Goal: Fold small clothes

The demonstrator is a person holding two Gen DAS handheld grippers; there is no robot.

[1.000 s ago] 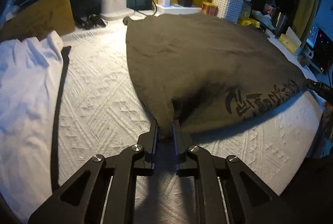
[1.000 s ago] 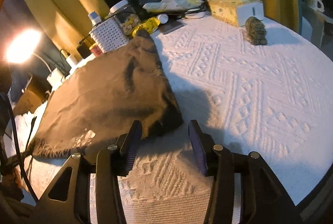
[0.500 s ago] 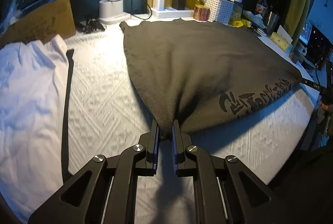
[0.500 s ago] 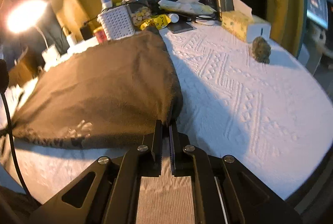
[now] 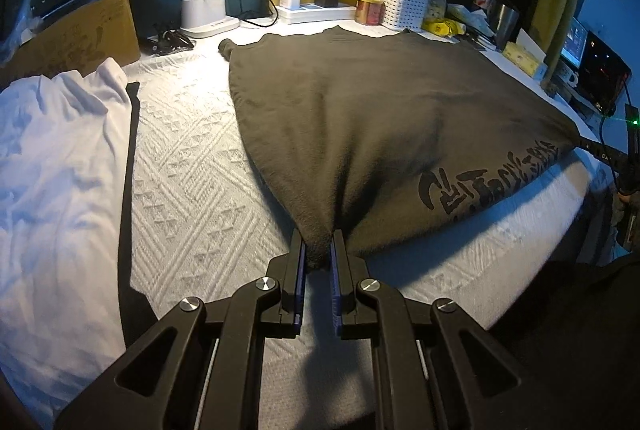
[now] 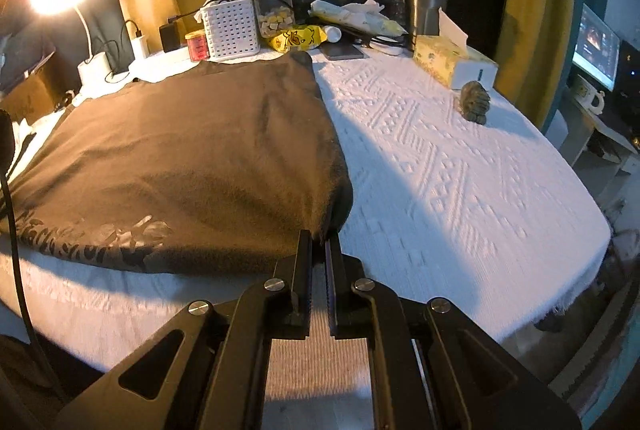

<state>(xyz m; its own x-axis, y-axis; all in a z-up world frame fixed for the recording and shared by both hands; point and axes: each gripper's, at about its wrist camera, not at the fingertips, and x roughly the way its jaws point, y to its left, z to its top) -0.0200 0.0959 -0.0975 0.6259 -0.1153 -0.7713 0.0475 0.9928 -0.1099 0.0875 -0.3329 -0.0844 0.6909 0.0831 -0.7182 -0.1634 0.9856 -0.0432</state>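
Observation:
A dark brown garment (image 5: pixel 380 110) with black printed lettering near its front edge lies spread on the white textured tablecloth (image 5: pixel 188 174). My left gripper (image 5: pixel 318 242) is shut on the garment's near left corner and lifts it. My right gripper (image 6: pixel 319 238) is shut on the garment's (image 6: pixel 192 150) near right corner, also raised off the cloth. The front edge hangs stretched between the two grippers.
A white garment (image 5: pixel 52 170) lies at the left with a black strip beside it. At the back stand a lamp base (image 5: pixel 202 10), power strip, white basket (image 6: pixel 230 24), jar, steel cup, tissue box (image 6: pixel 452 62). A small brown figurine (image 6: pixel 475 101) sits on the right.
The right gripper closed on the garment's near right corner and lifted it. Both grippers have raised and pulled the front edge up and back, stretching it taut.

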